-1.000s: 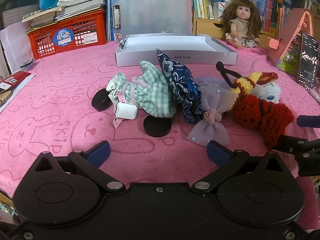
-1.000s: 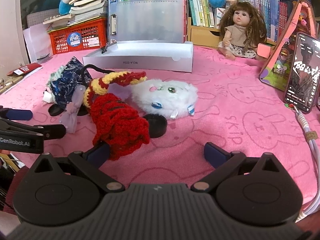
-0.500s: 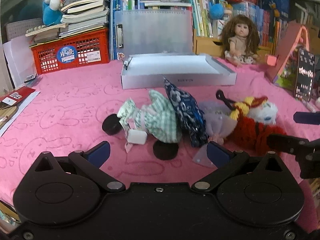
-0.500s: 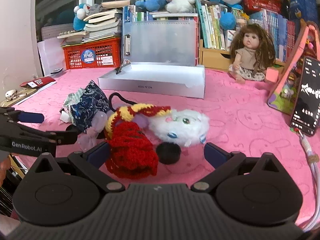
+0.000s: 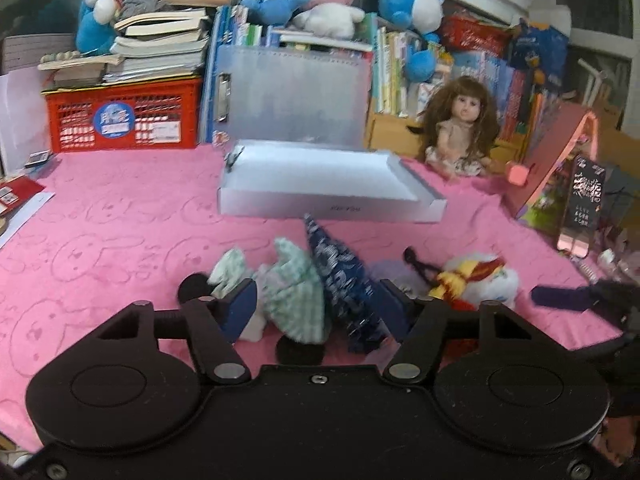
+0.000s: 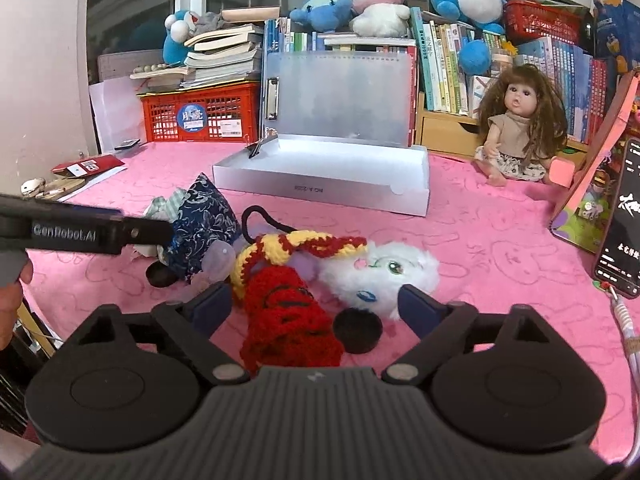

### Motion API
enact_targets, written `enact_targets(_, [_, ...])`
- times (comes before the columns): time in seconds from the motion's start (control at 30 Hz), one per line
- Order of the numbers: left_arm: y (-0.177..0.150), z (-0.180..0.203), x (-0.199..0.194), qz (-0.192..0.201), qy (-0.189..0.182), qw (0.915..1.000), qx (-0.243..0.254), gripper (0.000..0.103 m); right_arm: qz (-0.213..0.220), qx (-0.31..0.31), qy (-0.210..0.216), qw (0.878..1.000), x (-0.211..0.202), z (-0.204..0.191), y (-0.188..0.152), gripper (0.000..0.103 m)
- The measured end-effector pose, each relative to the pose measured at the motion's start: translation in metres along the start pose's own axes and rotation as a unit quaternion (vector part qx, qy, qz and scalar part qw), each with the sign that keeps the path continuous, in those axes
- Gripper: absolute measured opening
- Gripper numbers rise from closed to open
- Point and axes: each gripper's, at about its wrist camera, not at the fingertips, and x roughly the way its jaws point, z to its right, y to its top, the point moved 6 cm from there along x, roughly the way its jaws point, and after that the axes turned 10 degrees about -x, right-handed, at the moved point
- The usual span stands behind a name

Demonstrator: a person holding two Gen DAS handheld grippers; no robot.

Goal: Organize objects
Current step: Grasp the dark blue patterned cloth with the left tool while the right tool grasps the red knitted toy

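A pile of doll clothes lies on the pink cloth: a green checked dress, a dark blue patterned garment, a red and yellow knitted piece, a white fluffy hat and black round caps. My left gripper is open, its fingers either side of the green dress and the blue garment. My right gripper is open, its fingers either side of the red knit and the white hat. An open white box stands behind the pile.
A doll sits at the back right. A red crate with books stands at the back left, shelves of books and plush toys behind. A phone leans at the right edge. The left gripper's finger crosses the right view.
Both grippers have tilted up and moved forward over the pile. Their fingers have narrowed and now straddle the clothes.
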Motion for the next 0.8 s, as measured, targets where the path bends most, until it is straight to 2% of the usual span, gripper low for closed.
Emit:
enact_targets(0.17, [0.013, 0.007, 0.010, 0.000, -0.014, 0.9998, -0.014, 0.051, -0.007, -0.006, 0.011, 1.000, 0.004, -0.005, -0.001, 0.082])
enact_targets(0.3, [0.019, 0.010, 0.023, -0.007, -0.018, 0.9997, -0.018, 0.051, -0.010, -0.010, 0.012, 1.000, 0.006, -0.008, -0.002, 0.061])
enact_targets(0.33, [0.019, 0.012, 0.026, -0.009, -0.016, 0.9997, -0.015, 0.050, -0.011, -0.011, 0.013, 1.000, 0.007, -0.009, -0.002, 0.060])
enact_targets(0.6, [0.012, 0.011, 0.055, -0.035, -0.005, 0.9991, -0.024, 0.034, -0.025, -0.020, 0.024, 0.999, 0.019, -0.016, -0.007, 0.058])
enact_targets(0.67, [0.011, 0.011, 0.057, -0.033, -0.004, 0.9990, -0.028, 0.025, -0.029, -0.020, 0.028, 0.999, 0.023, -0.017, -0.009, 0.056])
enact_targets(0.8, [0.015, 0.013, 0.052, -0.016, -0.002, 0.9996, -0.025, 0.022, -0.028, -0.027, 0.028, 0.999, 0.024, -0.019, -0.007, 0.048])
